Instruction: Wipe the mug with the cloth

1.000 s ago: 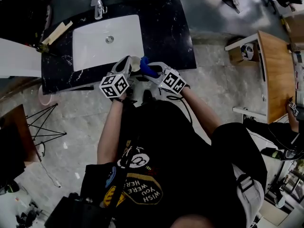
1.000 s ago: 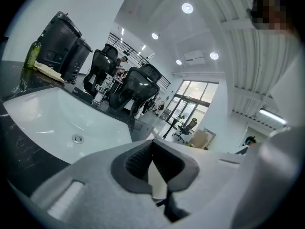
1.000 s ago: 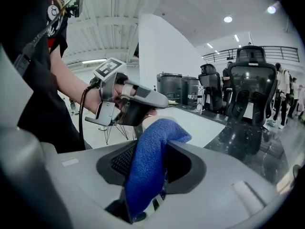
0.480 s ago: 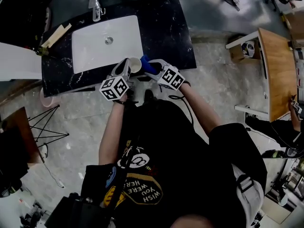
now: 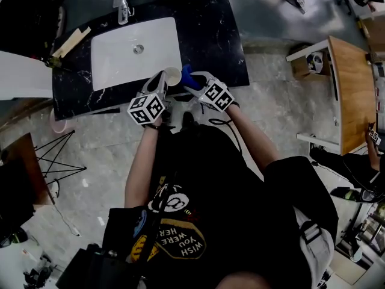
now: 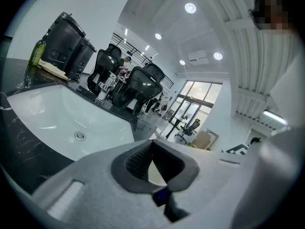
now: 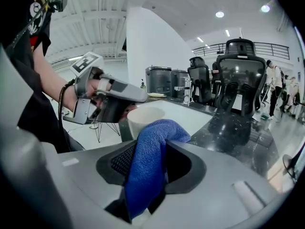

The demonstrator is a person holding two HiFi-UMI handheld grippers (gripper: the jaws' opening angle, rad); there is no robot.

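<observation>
We see only a sliver of the one mug (image 6: pixel 157 174) between our left gripper's (image 6: pixel 153 151) clamped jaws. Our right gripper (image 7: pixel 150 162) grips the one cloth (image 7: pixel 155 133).

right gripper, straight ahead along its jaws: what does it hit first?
The mug, held in the left gripper. The blue cloth clamped in the right gripper leads and looks close to its side; contact is unclear.

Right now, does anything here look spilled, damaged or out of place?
Nothing stands out. The left gripper holds the white mug mouth up, the right gripper pinches the blue cloth beside it, and no spill or damage shows on the black counter or in the white sink.
</observation>
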